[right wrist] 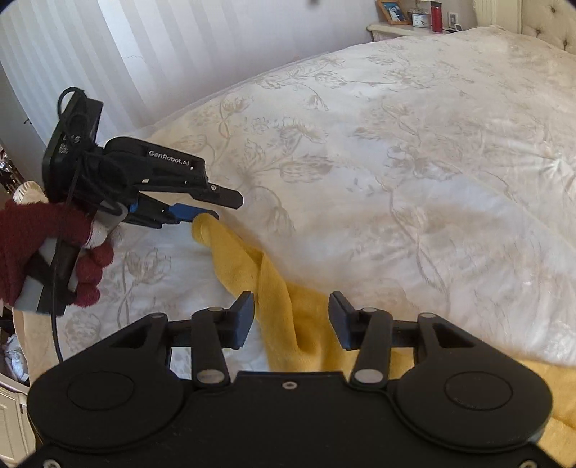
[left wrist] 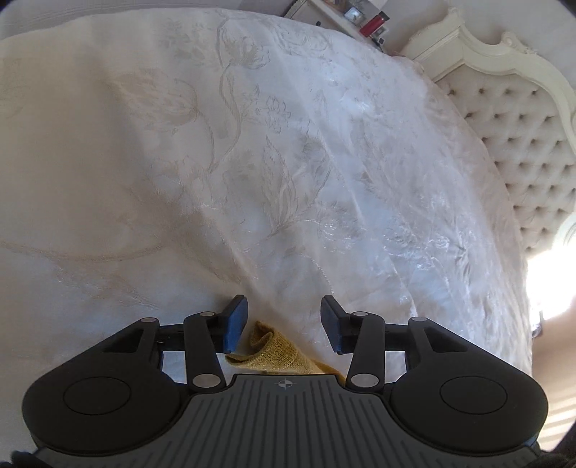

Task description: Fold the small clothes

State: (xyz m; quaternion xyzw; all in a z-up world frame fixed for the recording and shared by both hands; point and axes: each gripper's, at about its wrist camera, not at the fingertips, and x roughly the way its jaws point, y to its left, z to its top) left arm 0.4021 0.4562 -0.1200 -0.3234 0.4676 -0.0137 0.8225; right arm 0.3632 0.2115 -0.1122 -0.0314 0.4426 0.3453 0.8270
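Dark red wool is covering the person's left hand [right wrist: 54,252] at the far left of the right wrist view, a knitted glove wrapped around the handle of the left gripper [right wrist: 212,207]. That gripper is reaching rightward and down toward the bed, its blue-padded fingers [right wrist: 187,212] sitting right at the bunched tip of the yellow cloth [right wrist: 273,284]. From its own camera the jaws are standing partly open, and the folded yellow end [left wrist: 270,351] is lying between them, close to the left pad, though the pads are not pressing on it.

Moving right, the yellow cloth is running in a rumpled ridge from that tip down toward the bottom of the right wrist view, spreading wider under the right gripper [right wrist: 291,320] and out to the lower right corner. The right gripper's jaws are also standing about half open, with the cloth passing beneath the gap and nothing clamped.

The white bedspread [right wrist: 414,162] with its pale flower pattern is lying under everything. Farther right, a tufted headboard [left wrist: 511,136] is rising at the bed's end, with a small bedside shelf [right wrist: 396,27] carrying a red bottle [right wrist: 436,16].
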